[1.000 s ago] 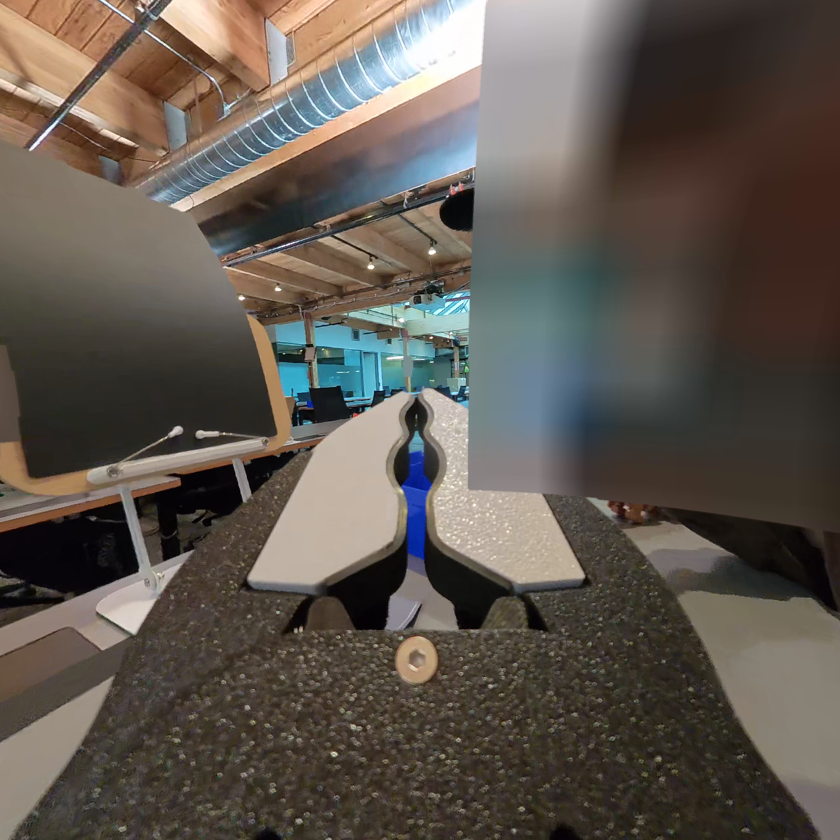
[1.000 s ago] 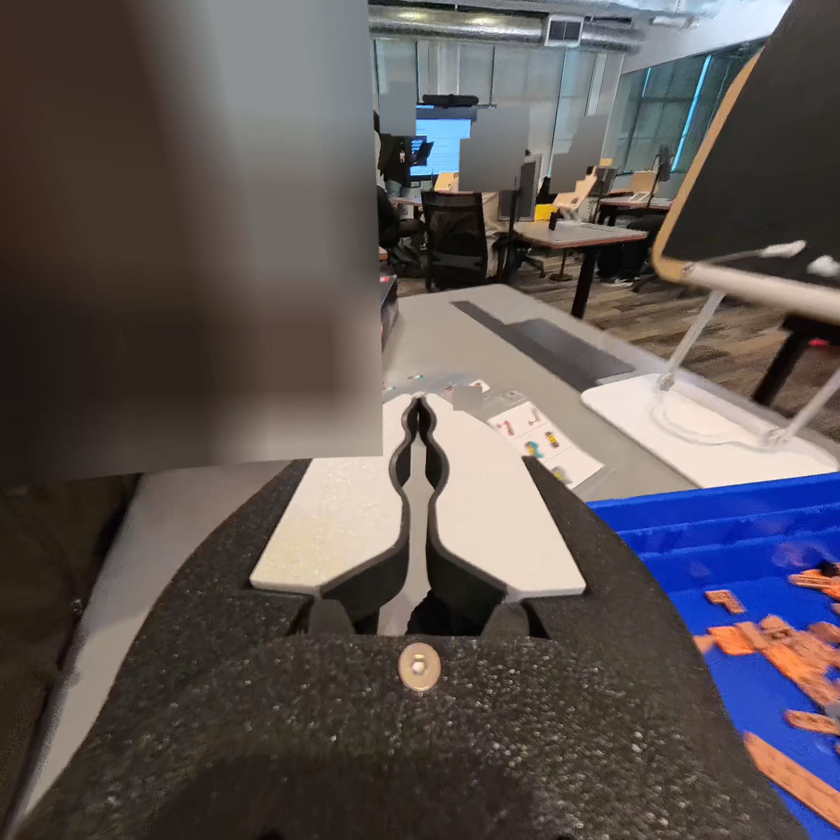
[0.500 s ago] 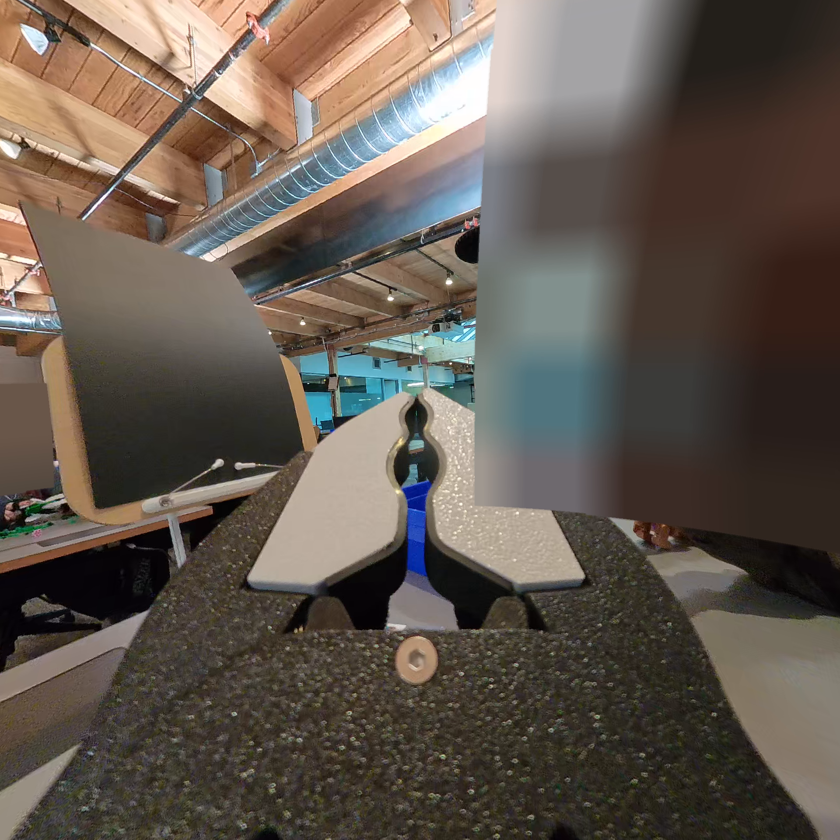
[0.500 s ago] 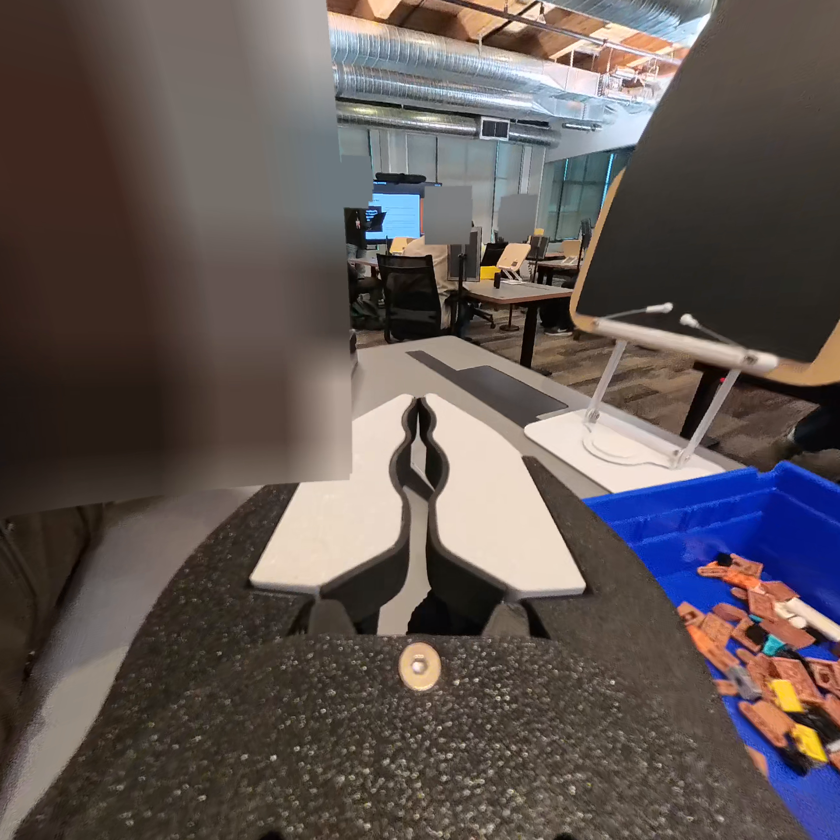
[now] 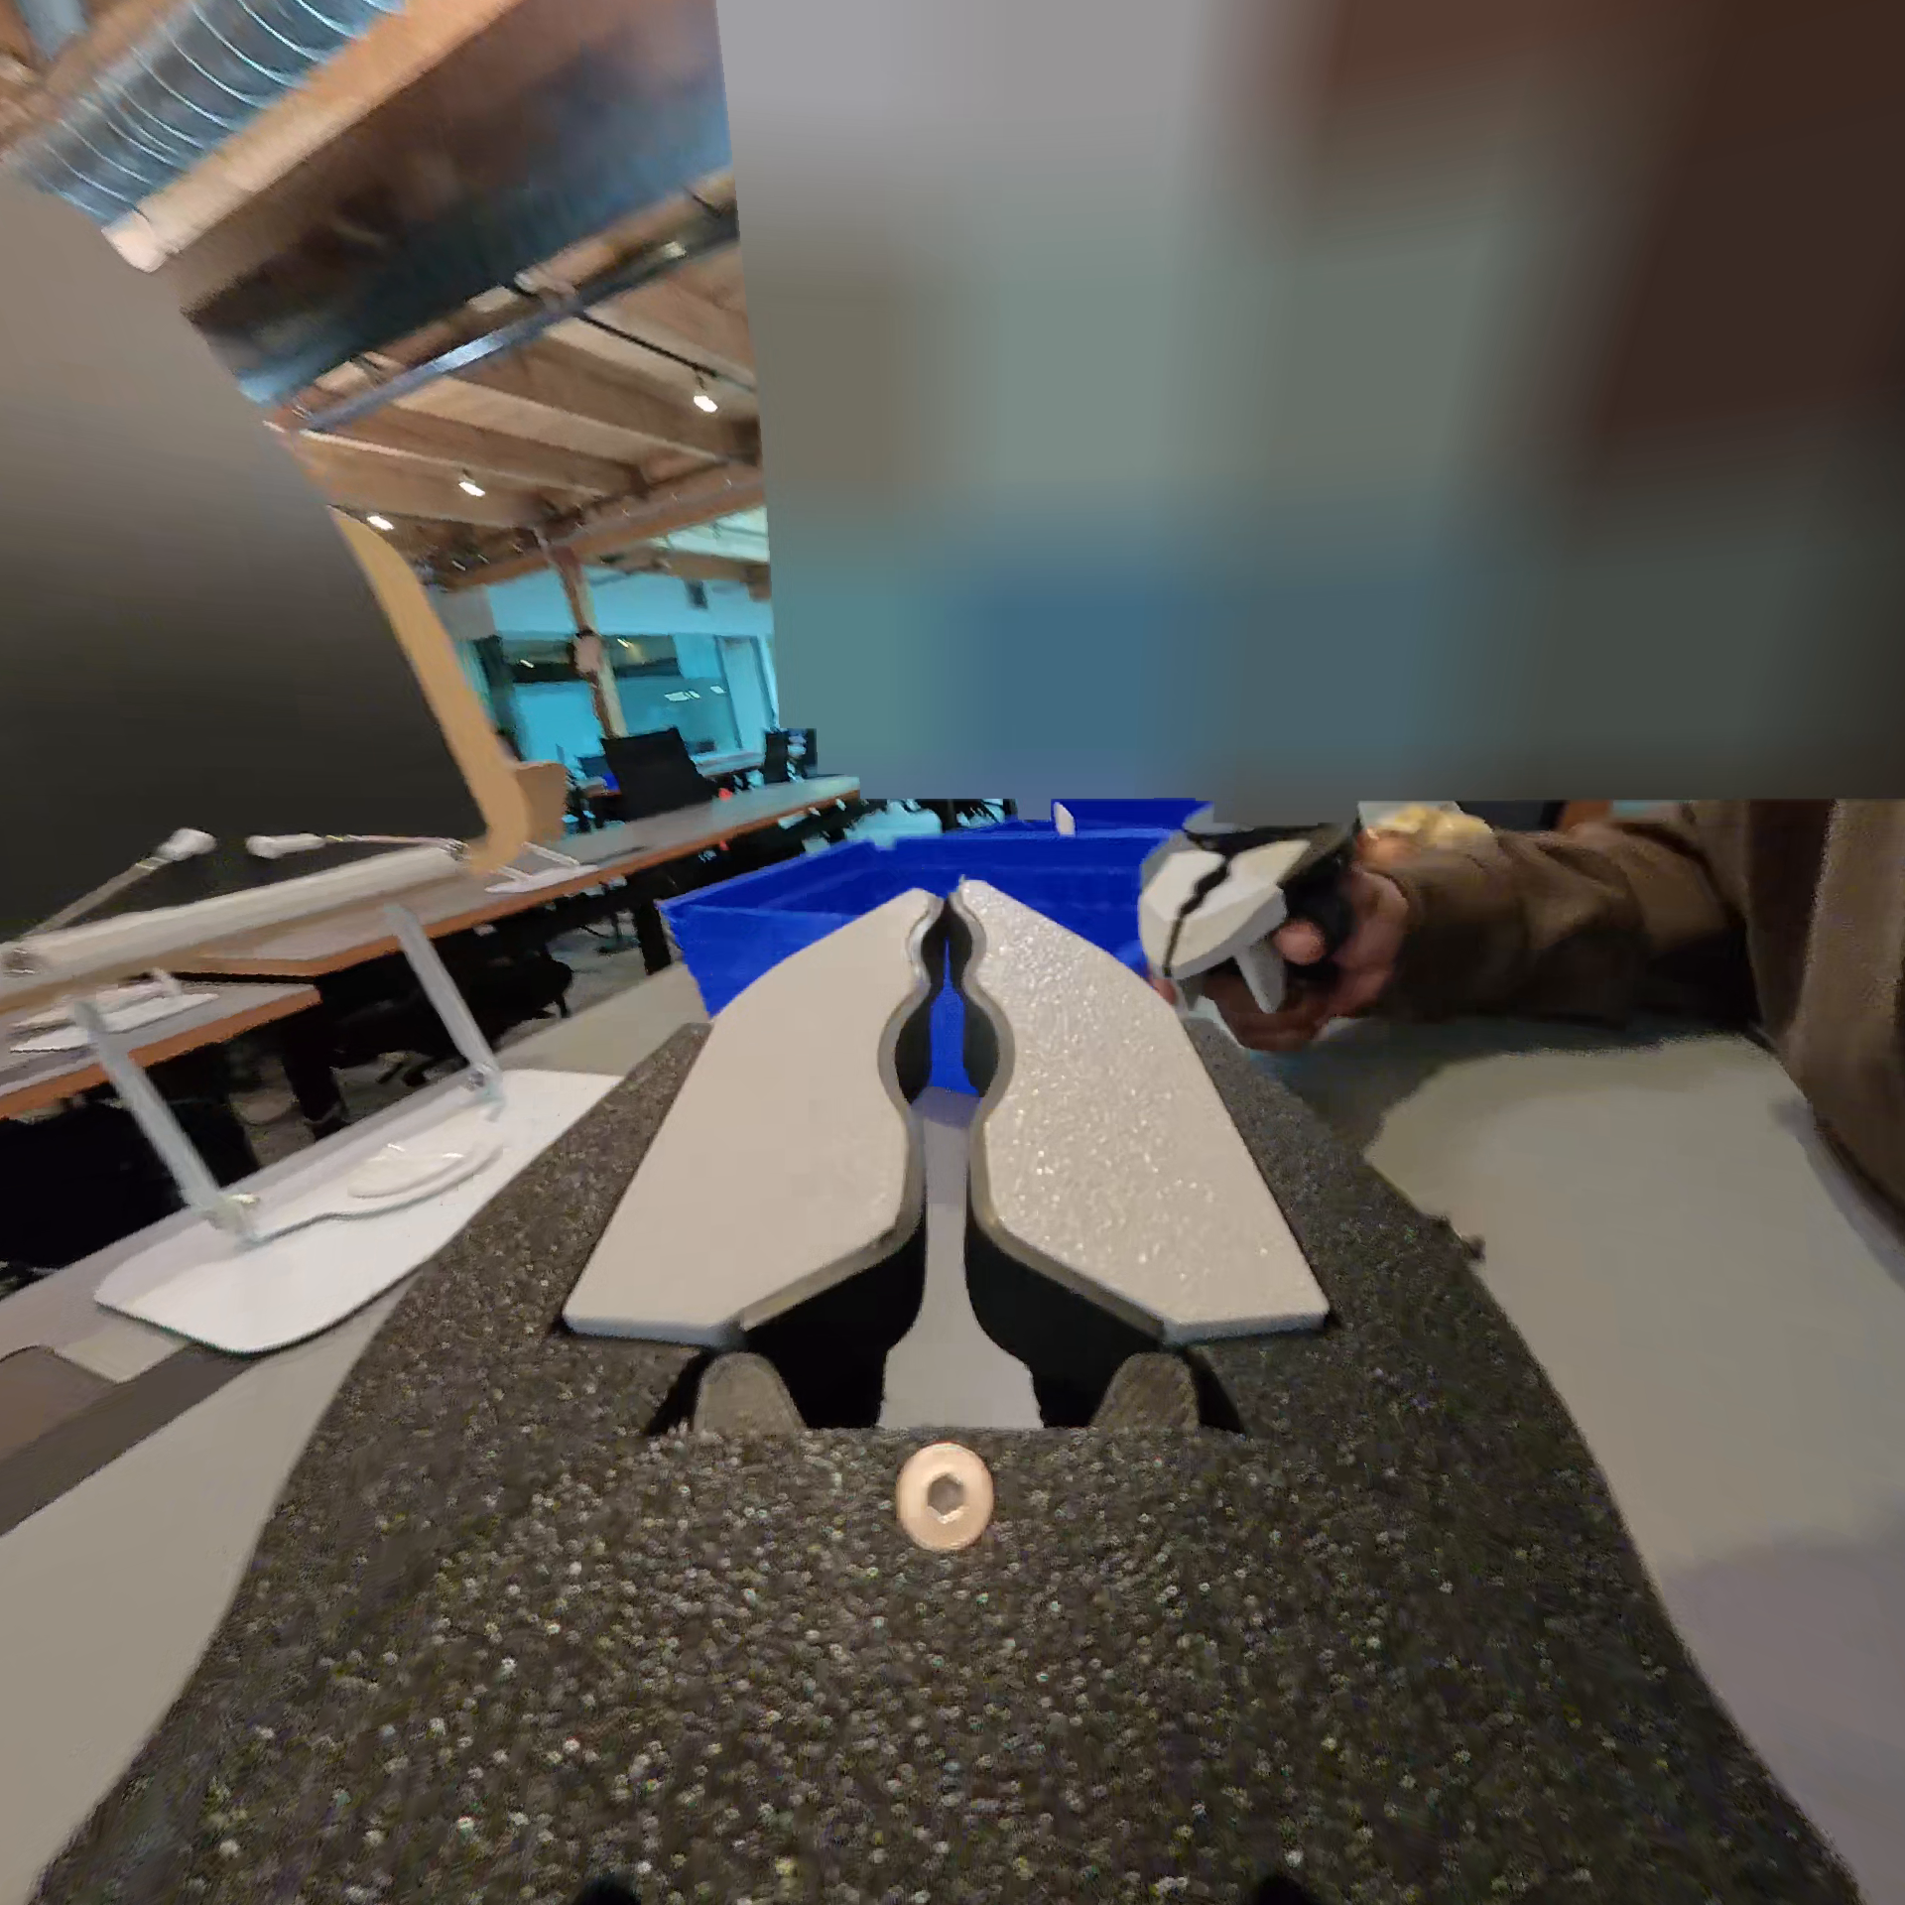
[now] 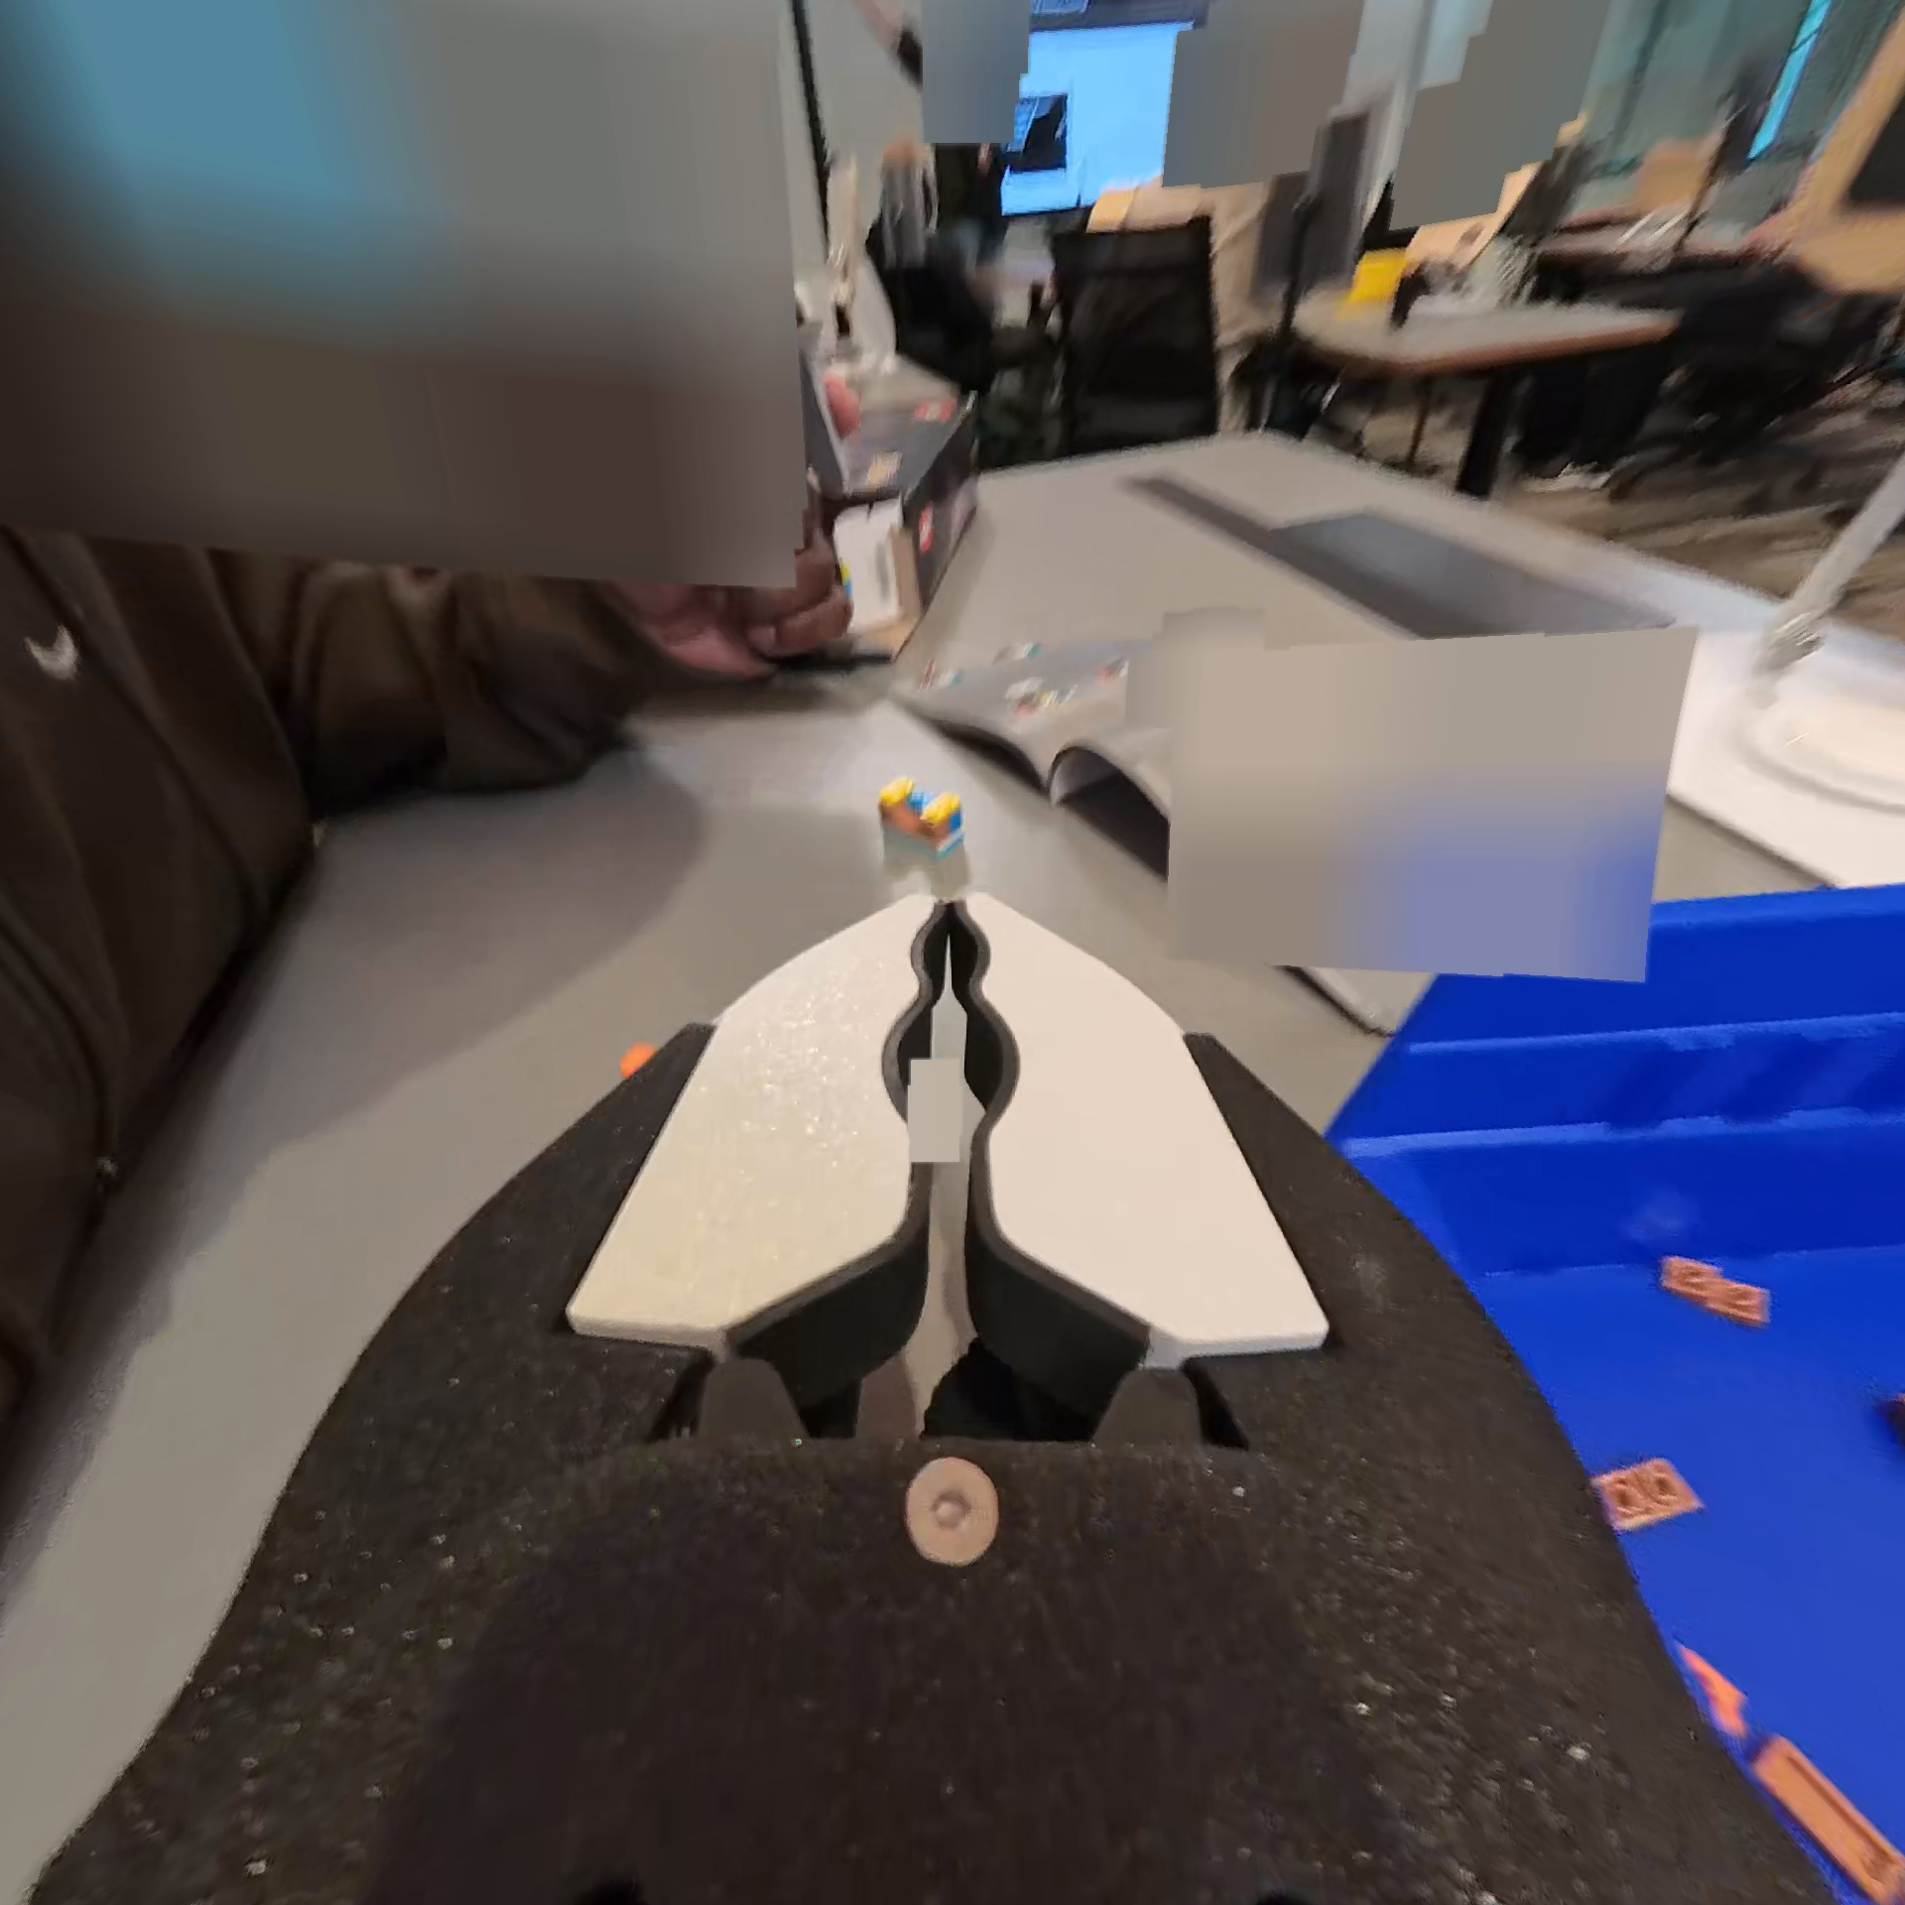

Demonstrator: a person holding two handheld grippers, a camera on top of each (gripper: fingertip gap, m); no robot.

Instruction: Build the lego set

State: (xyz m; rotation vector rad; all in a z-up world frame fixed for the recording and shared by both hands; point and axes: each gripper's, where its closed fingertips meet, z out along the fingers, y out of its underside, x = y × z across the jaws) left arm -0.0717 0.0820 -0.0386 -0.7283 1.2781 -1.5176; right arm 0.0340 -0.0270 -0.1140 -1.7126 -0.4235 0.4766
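Both cameras have tipped down since half a second ago, bringing the grey worktop point(image 6: 495, 928) into view. Left gripper point(image 5: 950, 899) is closed on nothing, pointing at the blue bin point(image 5: 814, 897). Right gripper point(image 6: 946, 907) is closed and empty too, tips just short of a small lego assembly point(image 6: 921, 820) standing near the open instruction booklet point(image 6: 1041, 711). Orange lego pieces point(image 6: 1644, 1495) lie in the bin on the right.

Each camera sits low behind its own jaws, close above the grey tabletop point(image 5: 1546, 1185); both views share the blue bin point(image 6: 1649, 1185).
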